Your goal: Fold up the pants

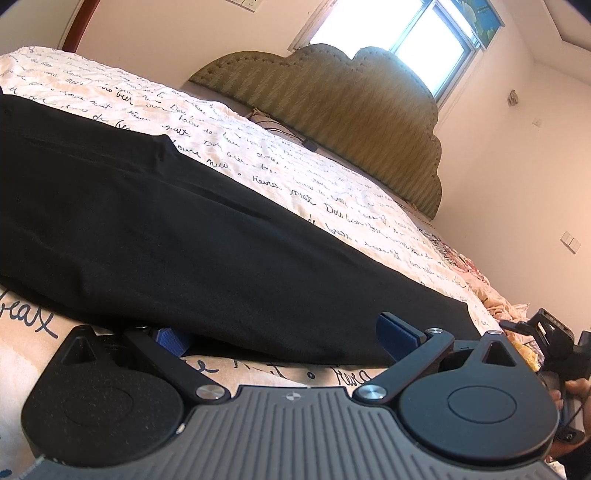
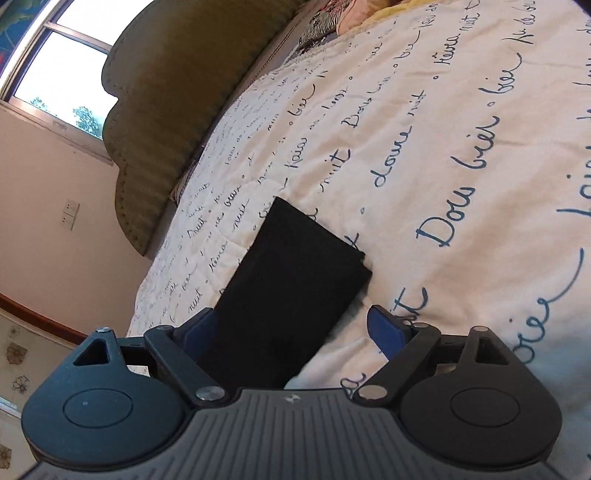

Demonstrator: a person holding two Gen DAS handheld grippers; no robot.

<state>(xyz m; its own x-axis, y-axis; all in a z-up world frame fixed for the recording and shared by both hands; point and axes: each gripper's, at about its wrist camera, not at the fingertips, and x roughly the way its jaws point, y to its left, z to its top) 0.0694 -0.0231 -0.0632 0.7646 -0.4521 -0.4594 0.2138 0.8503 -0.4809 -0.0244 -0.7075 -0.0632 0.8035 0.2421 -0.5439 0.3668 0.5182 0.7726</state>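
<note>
Black pants [image 1: 166, 221] lie flat across a cream quilt [image 1: 295, 177] printed with handwriting. My left gripper [image 1: 284, 339] sits low at their near edge, jaws wide open; the cloth edge drapes between the blue pads and covers part of the left fingertip [image 1: 171, 339]. In the right wrist view a pant leg end [image 2: 295, 266] runs out from between my right gripper's [image 2: 291, 328] open fingers, lying against the left pad [image 2: 195, 328] and apart from the right one. The right gripper [image 1: 546, 332] and a hand [image 1: 576, 387] show at the far right edge.
A padded olive headboard [image 1: 332, 110] stands at the head of the bed under a bright window [image 1: 388, 29]. A dark cable [image 1: 308, 144] lies by the headboard. Crumpled patterned bedding [image 1: 491, 295] bunches at the right side. Quilt [image 2: 461, 166] stretches to the right of the leg.
</note>
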